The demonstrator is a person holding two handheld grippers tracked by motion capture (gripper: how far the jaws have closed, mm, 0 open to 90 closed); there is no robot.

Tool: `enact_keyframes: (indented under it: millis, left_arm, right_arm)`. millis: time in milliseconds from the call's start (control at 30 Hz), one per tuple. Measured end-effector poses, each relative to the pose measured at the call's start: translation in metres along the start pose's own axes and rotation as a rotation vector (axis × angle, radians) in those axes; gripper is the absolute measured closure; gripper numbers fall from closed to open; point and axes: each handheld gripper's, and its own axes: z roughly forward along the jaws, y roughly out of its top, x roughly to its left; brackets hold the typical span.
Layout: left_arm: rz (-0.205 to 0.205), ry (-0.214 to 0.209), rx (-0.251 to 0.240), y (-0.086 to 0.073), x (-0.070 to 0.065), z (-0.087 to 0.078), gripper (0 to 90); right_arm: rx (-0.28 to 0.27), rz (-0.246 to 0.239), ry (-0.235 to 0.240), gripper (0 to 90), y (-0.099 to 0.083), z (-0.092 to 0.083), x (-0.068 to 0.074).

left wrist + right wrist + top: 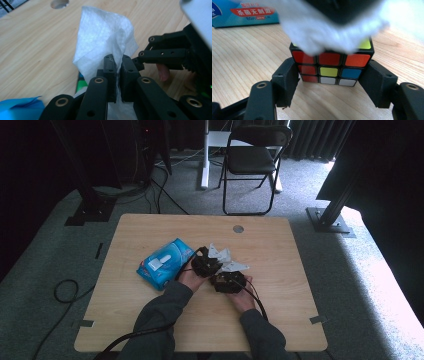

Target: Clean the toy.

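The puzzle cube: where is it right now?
In the right gripper view the puzzle cube sits on the wooden table, clamped between the right gripper jaws, with the white wipe draped over its top.

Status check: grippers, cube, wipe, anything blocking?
Left gripper shut on wipe. Right gripper shut on cube, which sits on table. Wipe lies over cube top. Blue wipe pack left, clear.

High view: fixed above the person's side, looking forward and down over the whole table (280, 250), far off. Left gripper view: very close, looking along its jaws at a white wipe (103, 37), the table's round hole (59, 3) beyond it. Right gripper view: low, very close, facing a puzzle cube (332, 66) with the wipe, apparently, blurred above. All share the wipe (225, 259).
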Motion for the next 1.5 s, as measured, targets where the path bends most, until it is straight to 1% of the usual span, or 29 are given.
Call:
enact_keyframes:
  millis: [200, 267, 333, 400, 467, 500, 567, 700, 800, 833, 933, 1033, 1067, 1100, 1133, 1200, 1267, 1400, 1433, 1467, 1500]
  left_arm:
    - [-0.042, 0.037, -0.047, -0.005, 0.010, -0.024, 84.9]
    - [-0.053, 0.046, -0.052, -0.009, 0.013, -0.030, 84.9]
    - [-0.062, 0.056, -0.056, -0.013, 0.014, -0.035, 84.9]
    - [-0.071, 0.063, -0.057, -0.017, 0.016, -0.038, 84.9]
    - [-0.077, 0.067, -0.058, -0.019, 0.016, -0.040, 84.9]
    - [-0.087, 0.072, -0.060, -0.022, 0.016, -0.043, 84.9]
    - [-0.089, 0.082, -0.056, -0.026, 0.015, -0.044, 84.9]
    - [-0.106, 0.098, -0.046, -0.033, 0.016, -0.047, 84.9]
    - [-0.118, 0.104, -0.035, -0.040, 0.016, -0.047, 84.9]
    - [-0.123, 0.106, -0.033, -0.042, 0.016, -0.047, 84.9]
    - [-0.144, 0.100, -0.028, -0.048, 0.016, -0.045, 84.9]
    - [-0.158, 0.094, -0.019, -0.053, 0.015, -0.042, 84.9]
    - [-0.158, 0.094, -0.019, -0.053, 0.015, -0.042, 84.9]
    - [-0.160, 0.093, -0.015, -0.055, 0.014, -0.040, 84.9]
    - [-0.163, 0.089, -0.013, -0.056, 0.013, -0.038, 84.9]
    - [-0.165, 0.089, -0.012, -0.056, 0.013, -0.037, 84.9]
    - [-0.173, 0.082, -0.011, -0.057, 0.012, -0.035, 84.9]
    - [-0.180, 0.076, -0.005, -0.060, 0.012, -0.031, 84.9]
    - [-0.180, 0.076, -0.005, -0.060, 0.012, -0.031, 84.9]
    - [-0.183, 0.074, -0.002, -0.061, 0.013, -0.030, 84.9]
    - [-0.183, 0.074, -0.002, -0.061, 0.013, -0.030, 84.9]
  right_arm:
    - [0.000, 0.001, 0.002, 33.2, 0.000, 0.000, 0.000]
    - [0.000, 0.003, 0.004, 33.1, 0.000, 0.000, 0.000]
    - [0.001, 0.004, 0.006, 32.7, 0.000, 0.000, -0.001]
    - [0.001, 0.003, 0.013, 29.4, 0.000, 0.000, -0.001]
    - [0.001, 0.000, 0.011, 28.7, 0.000, 0.000, 0.000]
    - [-0.002, -0.004, 0.009, 27.5, 0.000, 0.000, 0.000]
    - [-0.008, -0.013, 0.011, 25.5, -0.001, -0.001, 0.001]
    - [-0.017, -0.019, 0.011, 23.5, -0.002, -0.003, 0.002]
    - [-0.035, -0.023, 0.015, 22.9, -0.002, -0.007, 0.003]
    - [-0.037, -0.016, 0.019, 22.9, -0.002, -0.009, 0.004]
    - [-0.058, -0.024, 0.016, 24.1, -0.001, -0.014, 0.004]
    - [-0.089, -0.015, 0.012, 26.4, 0.002, -0.020, 0.002]
    - [-0.089, -0.015, 0.012, 26.4, 0.002, -0.020, 0.002]
    - [-0.105, -0.009, 0.012, 27.9, 0.003, -0.022, 0.001]
    - [-0.132, -0.005, -0.004, 31.9, 0.006, -0.026, -0.003]
    - [-0.143, 0.007, -0.011, 34.4, 0.007, -0.029, -0.005]
    - [-0.143, 0.016, -0.014, 34.6, 0.008, -0.029, -0.006]
    - [-0.145, 0.018, -0.033, 40.9, 0.018, -0.029, -0.009]
    - [-0.154, 0.025, -0.037, 43.3, 0.019, -0.029, -0.009]
    - [-0.150, 0.042, -0.042, 43.7, 0.020, -0.028, -0.011]
    - [-0.150, 0.042, -0.042, 43.7, 0.020, -0.028, -0.011]
